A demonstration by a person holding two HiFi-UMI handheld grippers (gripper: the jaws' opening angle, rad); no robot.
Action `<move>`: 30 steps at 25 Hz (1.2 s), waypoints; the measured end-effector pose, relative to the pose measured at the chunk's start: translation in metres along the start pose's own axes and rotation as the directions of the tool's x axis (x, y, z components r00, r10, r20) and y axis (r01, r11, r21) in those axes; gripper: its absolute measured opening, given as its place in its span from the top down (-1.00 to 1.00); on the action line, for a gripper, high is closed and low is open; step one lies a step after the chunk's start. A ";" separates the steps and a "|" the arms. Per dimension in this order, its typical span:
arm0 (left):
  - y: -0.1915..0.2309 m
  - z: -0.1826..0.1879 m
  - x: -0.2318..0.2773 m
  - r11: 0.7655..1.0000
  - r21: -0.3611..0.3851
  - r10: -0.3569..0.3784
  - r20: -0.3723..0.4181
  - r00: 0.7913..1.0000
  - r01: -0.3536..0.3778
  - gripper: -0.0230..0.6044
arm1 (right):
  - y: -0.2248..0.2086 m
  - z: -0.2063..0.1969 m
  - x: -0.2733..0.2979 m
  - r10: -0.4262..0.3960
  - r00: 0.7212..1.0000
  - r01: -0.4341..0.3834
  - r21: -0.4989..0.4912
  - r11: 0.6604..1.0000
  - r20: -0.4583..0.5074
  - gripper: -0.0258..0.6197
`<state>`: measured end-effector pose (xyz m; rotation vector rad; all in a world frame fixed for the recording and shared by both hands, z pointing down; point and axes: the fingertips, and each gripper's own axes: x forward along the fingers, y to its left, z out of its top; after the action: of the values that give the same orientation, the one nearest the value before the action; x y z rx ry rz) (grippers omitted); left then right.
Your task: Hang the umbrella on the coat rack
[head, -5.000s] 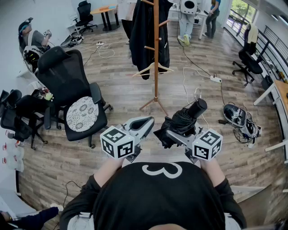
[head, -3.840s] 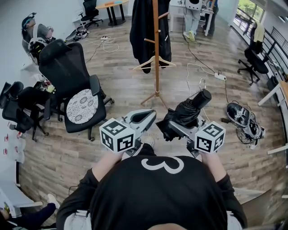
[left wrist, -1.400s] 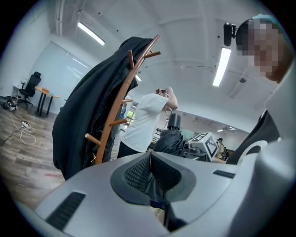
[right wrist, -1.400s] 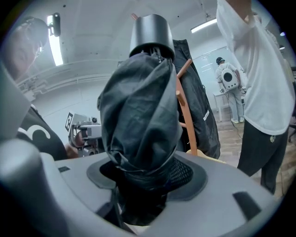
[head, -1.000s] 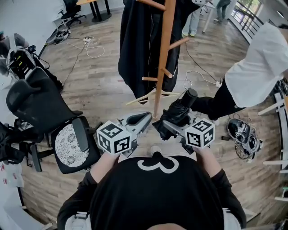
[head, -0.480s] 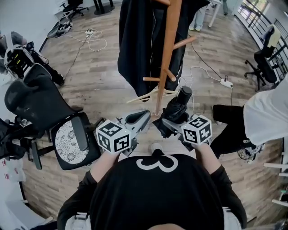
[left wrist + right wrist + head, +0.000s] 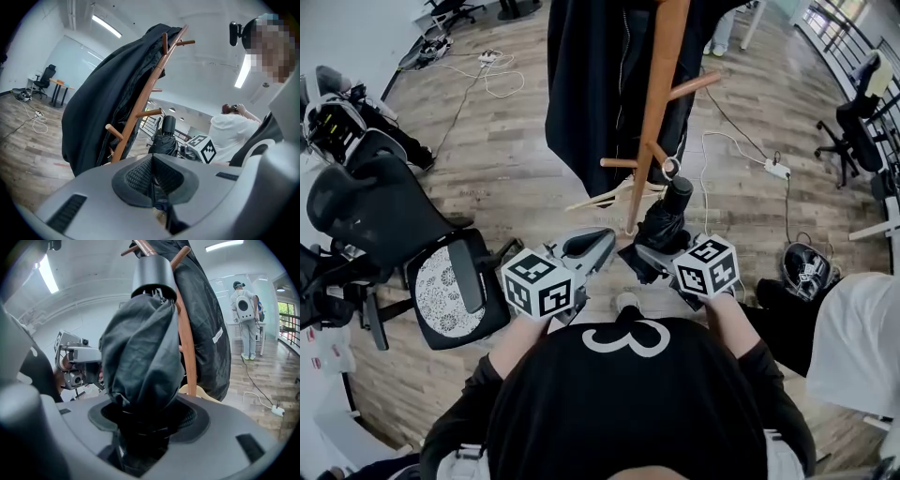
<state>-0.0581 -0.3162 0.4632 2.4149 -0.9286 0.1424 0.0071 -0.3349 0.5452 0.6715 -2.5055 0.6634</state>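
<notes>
A folded black umbrella (image 7: 664, 223) stands handle-up in my right gripper (image 7: 652, 255), which is shut on its lower part. Its wrist loop (image 7: 671, 167) lies close to a short peg of the wooden coat rack (image 7: 662, 89); whether they touch I cannot tell. A black coat (image 7: 591, 84) hangs on the rack. In the right gripper view the umbrella (image 7: 143, 357) fills the middle, with the rack pole (image 7: 186, 348) just behind it. My left gripper (image 7: 586, 246) is shut and holds nothing, left of the umbrella. The left gripper view shows the rack (image 7: 140, 105) and umbrella (image 7: 164, 140) ahead.
A wooden hanger (image 7: 614, 192) hangs low on the rack. A black office chair (image 7: 394, 225) stands at the left. Cables and a power strip (image 7: 776, 169) lie on the floor to the right, with a black bundle (image 7: 806, 267) nearby. A person in white (image 7: 853, 337) is at the lower right.
The view has closed in on the coat rack, and the umbrella's handle now sits right beside the pole. The person in white has passed from upper right to lower right.
</notes>
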 end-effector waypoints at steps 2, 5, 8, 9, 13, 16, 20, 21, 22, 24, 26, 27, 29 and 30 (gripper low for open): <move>0.004 0.002 0.000 1.000 -0.008 0.005 -0.002 1.000 -0.005 0.87 | -0.002 0.002 0.004 0.004 1.000 -0.004 0.006 1.000 -0.005 0.06; 0.010 0.003 0.000 1.000 -0.019 0.012 -0.002 1.000 -0.012 0.88 | -0.006 0.006 0.008 0.007 1.000 -0.007 0.012 1.000 -0.012 0.06; 0.014 0.002 -0.001 0.999 -0.025 0.020 -0.002 1.000 -0.020 0.87 | -0.012 0.004 0.014 0.006 1.000 -0.005 0.014 1.000 -0.025 0.06; 0.015 0.001 -0.001 0.999 -0.026 0.022 -0.002 1.000 -0.022 0.88 | -0.013 0.003 0.016 0.005 1.000 -0.004 0.015 1.000 -0.030 0.06; 0.020 -0.002 -0.004 0.999 -0.038 0.034 -0.004 0.999 -0.034 0.87 | -0.021 0.002 0.023 -0.004 0.999 0.004 0.007 1.000 -0.046 0.06; 0.027 0.000 -0.009 0.997 -0.051 0.053 0.000 0.999 -0.053 0.87 | -0.026 0.004 0.028 -0.007 0.998 0.007 0.006 1.000 -0.056 0.06; 0.034 0.003 -0.015 0.995 -0.057 0.078 0.009 0.997 -0.077 0.87 | -0.034 0.008 0.035 -0.007 0.998 0.008 0.007 1.000 -0.061 0.06; 0.035 0.003 -0.016 0.995 -0.058 0.083 0.011 0.996 -0.082 0.87 | -0.035 0.009 0.037 -0.008 0.998 0.008 0.006 1.000 -0.062 0.06; 0.035 0.004 -0.018 0.994 -0.060 0.088 0.014 0.996 -0.087 0.87 | -0.036 0.010 0.039 -0.007 0.998 0.008 0.007 1.000 -0.063 0.06; 0.038 0.004 -0.021 0.993 -0.069 0.096 0.021 0.995 -0.095 0.88 | -0.038 0.011 0.042 -0.006 0.998 0.007 0.009 1.000 -0.062 0.06; 0.041 0.003 -0.024 0.991 -0.084 0.104 0.028 0.994 -0.101 0.87 | -0.040 0.011 0.045 -0.005 0.998 0.006 0.010 1.000 -0.061 0.06; 0.042 0.001 -0.025 0.990 -0.090 0.111 0.031 0.993 -0.107 0.87 | -0.041 0.010 0.046 -0.006 0.998 0.007 0.010 1.000 -0.062 0.06; 0.046 0.000 -0.029 0.988 -0.094 0.129 0.038 0.991 -0.125 0.88 | -0.044 0.008 0.050 -0.011 0.998 0.012 0.012 1.000 -0.066 0.06; 0.048 0.000 -0.031 0.987 -0.095 0.137 0.042 0.990 -0.133 0.88 | -0.045 0.007 0.051 -0.015 0.998 0.016 0.015 1.000 -0.068 0.06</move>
<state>-0.1123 -0.3277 0.4760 2.2803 -1.0971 0.0891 -0.0095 -0.3901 0.5824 0.6627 -2.4331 0.6888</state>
